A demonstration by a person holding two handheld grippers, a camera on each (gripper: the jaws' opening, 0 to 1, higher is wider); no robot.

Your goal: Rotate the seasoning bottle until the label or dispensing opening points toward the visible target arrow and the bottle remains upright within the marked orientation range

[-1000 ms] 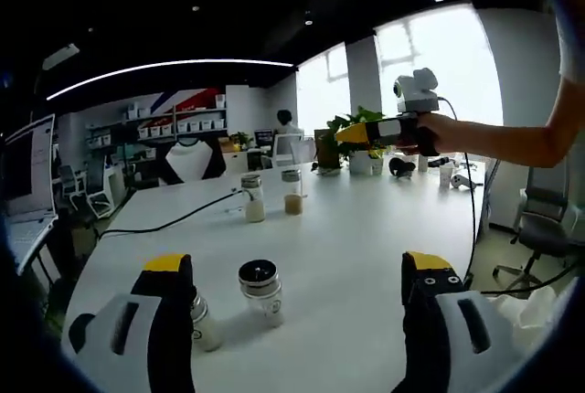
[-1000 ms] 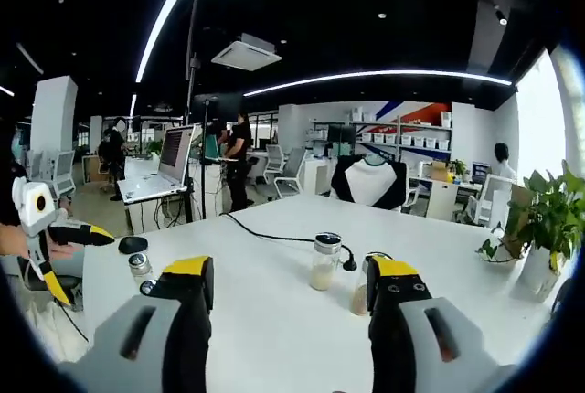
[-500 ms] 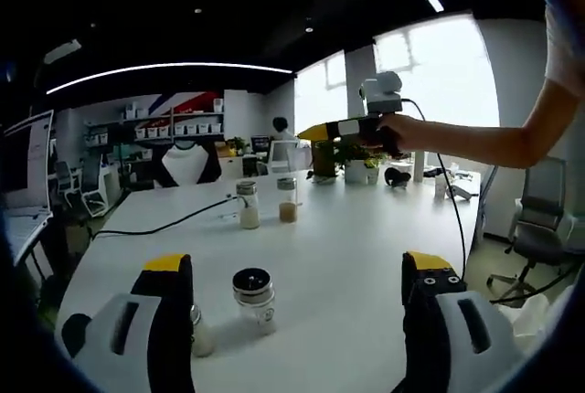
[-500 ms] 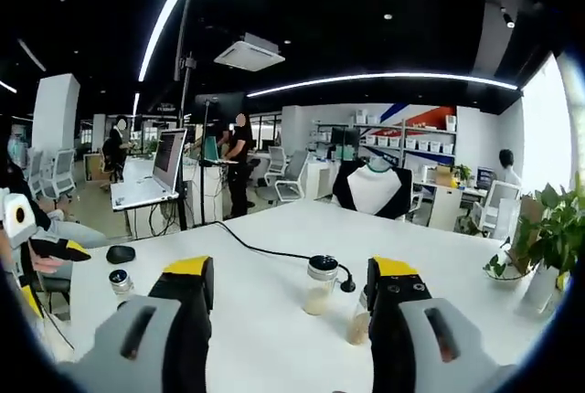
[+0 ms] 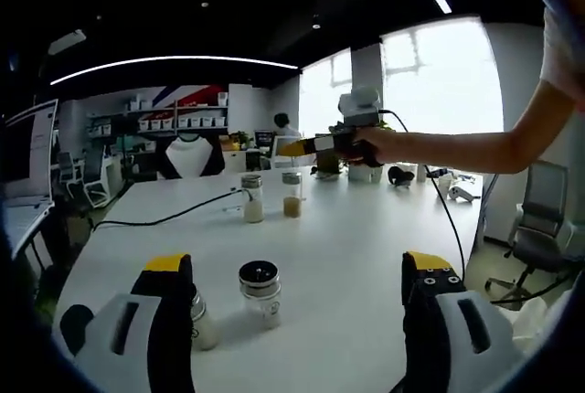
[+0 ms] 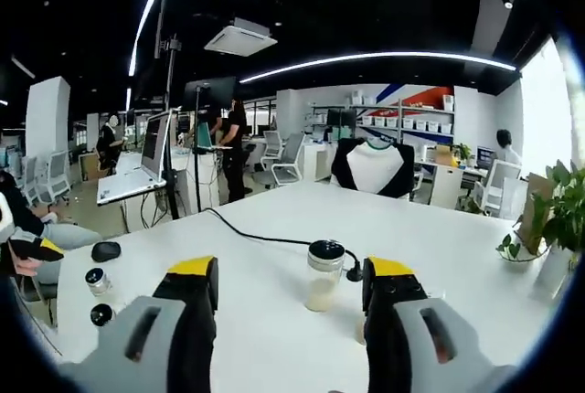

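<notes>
**Both jaws open above the bench, four bottles standing**

While I hold both tools over the white bench (image 5: 366, 247), neither grips anything: my left gripper (image 5: 302, 292) has its yellow-tipped jaws spread wide, and my right gripper (image 6: 288, 297) is parted the same way with only air between.

Seen from the left gripper view, a seasoning bottle (image 5: 260, 291) with a dark perforated cap stands upright on the bench between my jaws, nearer the left one. A second small bottle (image 5: 201, 324) stands just beside that left jaw, partly hidden by it. Farther along the bench stand two more bottles close together, a pale-filled bottle (image 5: 251, 199) and a brown-filled bottle (image 5: 292, 195), with a black cable (image 5: 164, 219) running off to their left. My right gripper reaches in above them, jaw tips pointing left.

From the right gripper view, the pale-filled bottle (image 6: 324, 275) sits upright between my jaws, and the cable curls up to its cap.
</notes>
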